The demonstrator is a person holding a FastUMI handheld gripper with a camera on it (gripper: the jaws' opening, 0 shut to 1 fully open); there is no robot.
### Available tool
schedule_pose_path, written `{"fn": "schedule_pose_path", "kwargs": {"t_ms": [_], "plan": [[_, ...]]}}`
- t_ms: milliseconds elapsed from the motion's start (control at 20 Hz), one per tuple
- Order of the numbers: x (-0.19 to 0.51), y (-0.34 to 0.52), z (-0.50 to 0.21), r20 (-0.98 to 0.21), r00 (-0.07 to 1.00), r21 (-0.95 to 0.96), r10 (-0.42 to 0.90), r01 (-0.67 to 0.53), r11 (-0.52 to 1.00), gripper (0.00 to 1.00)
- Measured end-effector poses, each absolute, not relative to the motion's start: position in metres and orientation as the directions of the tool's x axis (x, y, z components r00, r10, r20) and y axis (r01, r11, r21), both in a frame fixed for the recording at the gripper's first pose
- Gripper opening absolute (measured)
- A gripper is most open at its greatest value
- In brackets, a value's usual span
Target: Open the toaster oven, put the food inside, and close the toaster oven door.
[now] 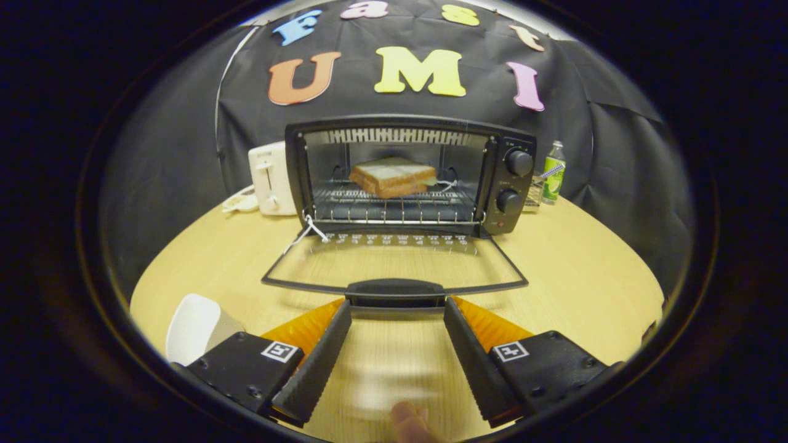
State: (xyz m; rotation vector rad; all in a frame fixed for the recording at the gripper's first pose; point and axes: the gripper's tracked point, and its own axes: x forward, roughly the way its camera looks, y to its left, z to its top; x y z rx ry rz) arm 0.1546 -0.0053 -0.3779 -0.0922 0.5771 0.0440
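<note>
Right now my claw (pixel 397 307) is spread wide and grasping nothing, its two ridged black fingers (pixel 320 357) angled apart over the pale wooden table (pixel 578 277). Their tips sit just at the dark handle (pixel 395 290) of the toaster oven door (pixel 394 261), one tip at each end of that handle, though I cannot tell whether either actually touches it. The door lies folded fully down, flat toward me, and the table shows through its glass.

Beyond the door the black toaster oven (pixel 409 175) stands open. The food, a sandwich (pixel 392 176) of toasted bread, rests on the wire rack (pixel 394 206) inside the cavity, roughly in the middle. Two round knobs (pixel 519 163) are stacked on the oven's right panel.

Just left of the oven stands a white pop-up toaster (pixel 269 178), and to the oven's right, near the wall, a green bottle (pixel 554 172). A white plate-like object (pixel 194 326) sits on the table beside my left finger. A fingertip (pixel 409 421) shows low between my fingers.
</note>
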Motion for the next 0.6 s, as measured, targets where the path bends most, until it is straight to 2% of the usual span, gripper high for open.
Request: {"fn": "schedule_pose_path", "kwargs": {"t_ms": [150, 600], "plan": [[0.152, -0.007, -0.4, -0.619, 0.785, -0.061, 0.002, -0.051, 0.997, 1.0], [0.156, -0.007, -0.398, -0.626, 0.78, -0.029, 0.01, -0.036, 0.999, 0.99]]}}
